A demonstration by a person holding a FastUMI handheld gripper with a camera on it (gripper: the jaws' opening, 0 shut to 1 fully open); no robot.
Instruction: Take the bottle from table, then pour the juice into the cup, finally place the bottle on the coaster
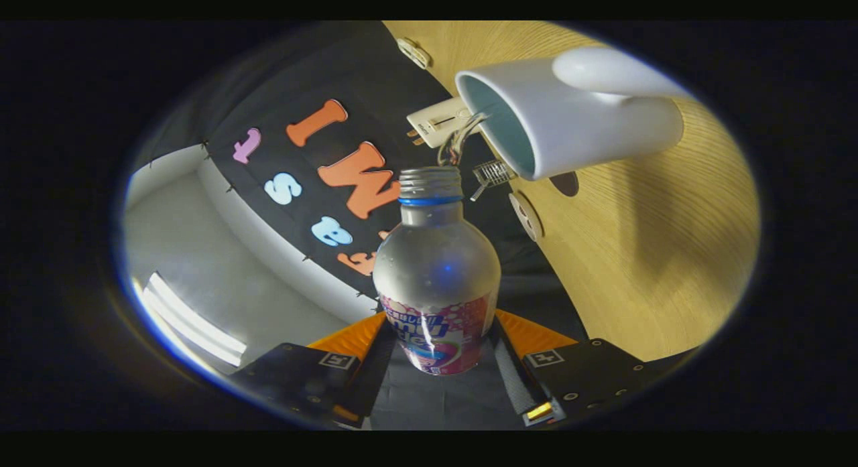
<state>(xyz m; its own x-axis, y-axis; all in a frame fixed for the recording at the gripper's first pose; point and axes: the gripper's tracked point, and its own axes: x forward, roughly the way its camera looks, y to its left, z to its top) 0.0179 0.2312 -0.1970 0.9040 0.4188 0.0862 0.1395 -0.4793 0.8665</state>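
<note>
My gripper (436,343) is shut on a clear bottle (436,266) with a pink label and a blue ring under its uncapped mouth. Both fingers (355,336) press on its labelled lower part. The whole view is rolled sideways, so the bottle is tipped over. Its mouth points at a white cup (570,128) with a pale blue inside, which stands on the wooden table (637,266) just beyond. The mouth stops a little short of the cup's rim and does not touch it. The cup's handle (603,72) faces me. A small dark oval (567,183) lies on the table by the cup's base.
A white plug block with loose wires (439,122) and a small wire-mesh piece (493,173) hang beyond the bottle's mouth, by the table's edge. Two pale round discs (526,216) sit along that edge. The black cloth wall (281,105) and a white wall lie beyond.
</note>
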